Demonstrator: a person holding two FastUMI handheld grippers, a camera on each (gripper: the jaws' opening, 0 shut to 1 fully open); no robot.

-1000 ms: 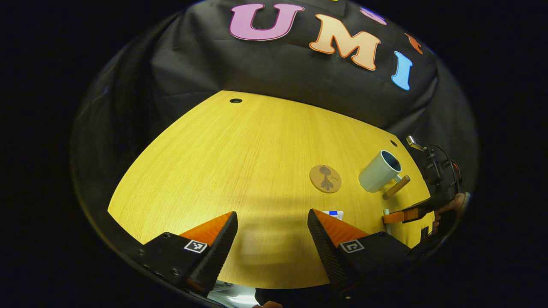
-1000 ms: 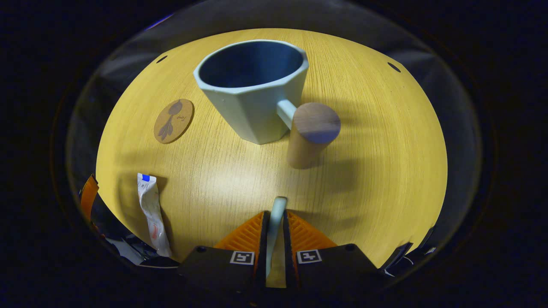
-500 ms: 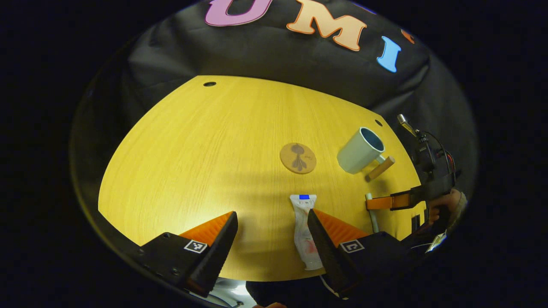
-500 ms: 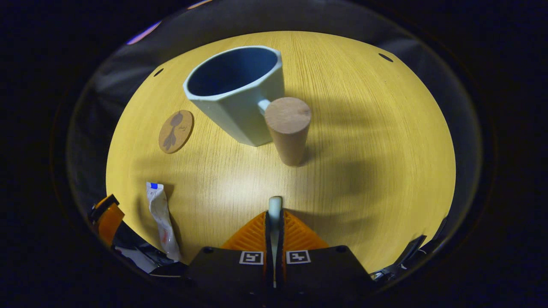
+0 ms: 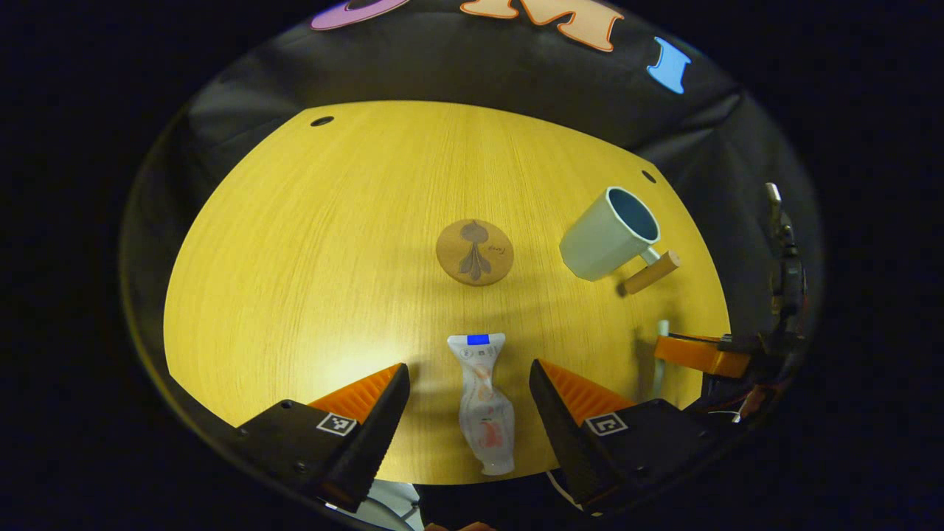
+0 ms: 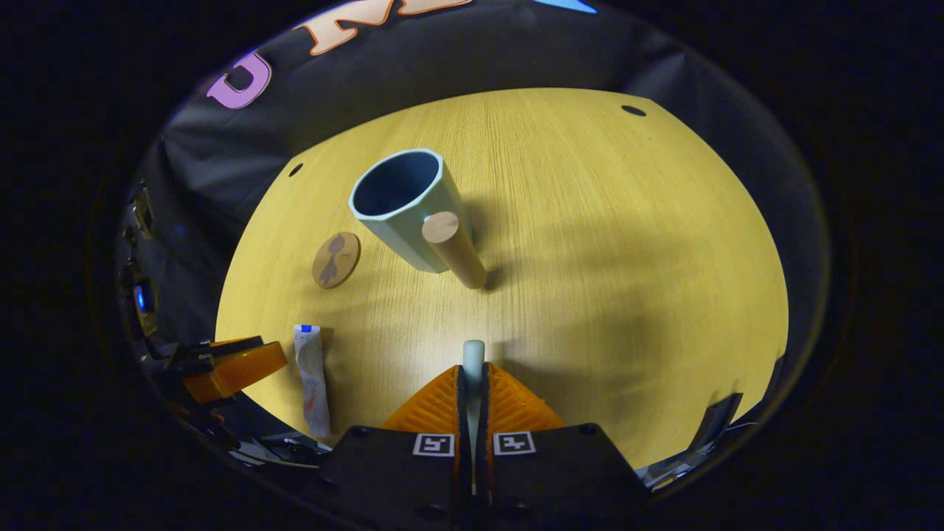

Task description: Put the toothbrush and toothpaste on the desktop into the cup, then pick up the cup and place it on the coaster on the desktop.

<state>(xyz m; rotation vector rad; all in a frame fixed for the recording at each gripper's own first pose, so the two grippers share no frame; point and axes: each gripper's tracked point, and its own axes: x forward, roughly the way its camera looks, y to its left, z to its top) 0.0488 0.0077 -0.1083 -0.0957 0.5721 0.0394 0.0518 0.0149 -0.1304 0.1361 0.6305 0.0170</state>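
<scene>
Left claw (image 5: 468, 380) spread wide, poised over toothpaste (image 5: 483, 402) lying flat on surface (image 5: 310, 243), tube between fingers, untouched. Right claw (image 6: 473, 372) clamped on toothbrush (image 6: 473, 352), its pale end poking past fingertips. Cup (image 6: 404, 208) upright near coaster (image 6: 336, 259), apart; wooden handle toward right claw.

The desktop (image 5: 332, 243) is yellow wood grain. The cup (image 5: 608, 234) is pale blue-green, darker blue inside, with a tan wooden handle (image 5: 649, 273). The coaster (image 5: 474, 251) is brown with a dark leafy motif. The toothpaste (image 5: 483, 398) is white with a blue cap and red markings.
</scene>
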